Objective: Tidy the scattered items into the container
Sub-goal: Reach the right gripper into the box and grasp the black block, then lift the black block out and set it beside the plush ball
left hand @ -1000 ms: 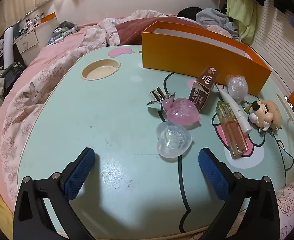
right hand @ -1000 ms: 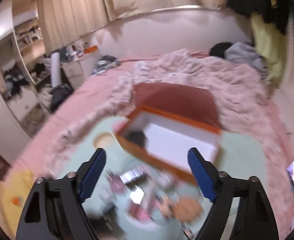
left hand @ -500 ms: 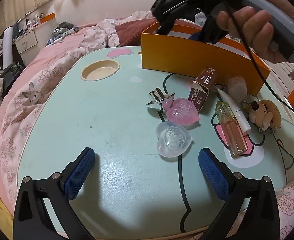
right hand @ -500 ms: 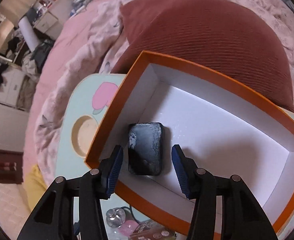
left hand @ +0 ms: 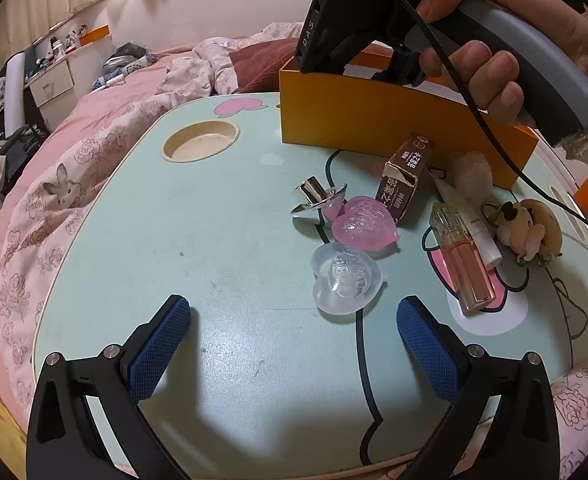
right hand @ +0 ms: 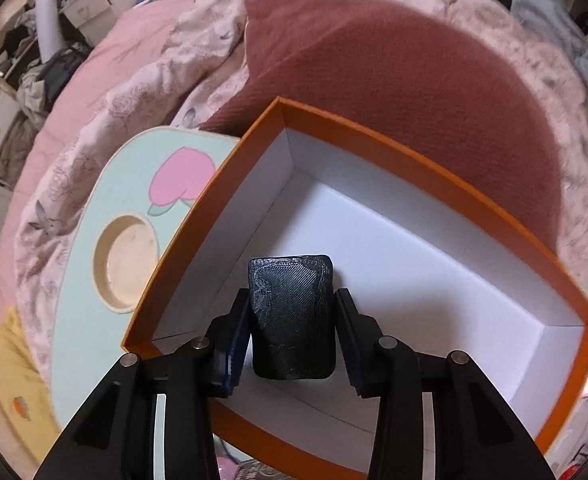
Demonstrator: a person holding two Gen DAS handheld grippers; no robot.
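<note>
The right tongs (right hand: 291, 344) reach down into the orange box (right hand: 394, 140), their pads flanking a flat black block (right hand: 291, 320). Thin gaps show on both sides between the pads and the block, so whether they grip it or merely bracket it I cannot tell; the block looks to be at or near the white floor in the box's near left part. Held that low inside the walls, the block would settle flat and not bounce, which is probably why the tongs are so deep in the box.

In the left wrist view the hand (left hand: 506, 44) holding the right tool hangs over the box's near wall, which puts that tool well above the clutter on the desk (left hand: 221, 240).

The left tongs (left hand: 294, 326) are spread wide and empty, hovering low over the desk's near edge, clear of the box and of the other tool. Their opening faces a clear heart-shaped case (left hand: 346, 278), which lies just ahead, slightly right of centre; it seems the easiest next pick.

Beyond it, bunched near the box's front wall, lie a pink heart-shaped case (left hand: 364, 222), a silver cap (left hand: 318, 198), a brown carton (left hand: 408, 176), a perfume bottle (left hand: 464, 260), a white tube (left hand: 468, 216) and a plush toy (left hand: 528, 230). None of these is in the box yet, so most of the tidying remains.
</note>
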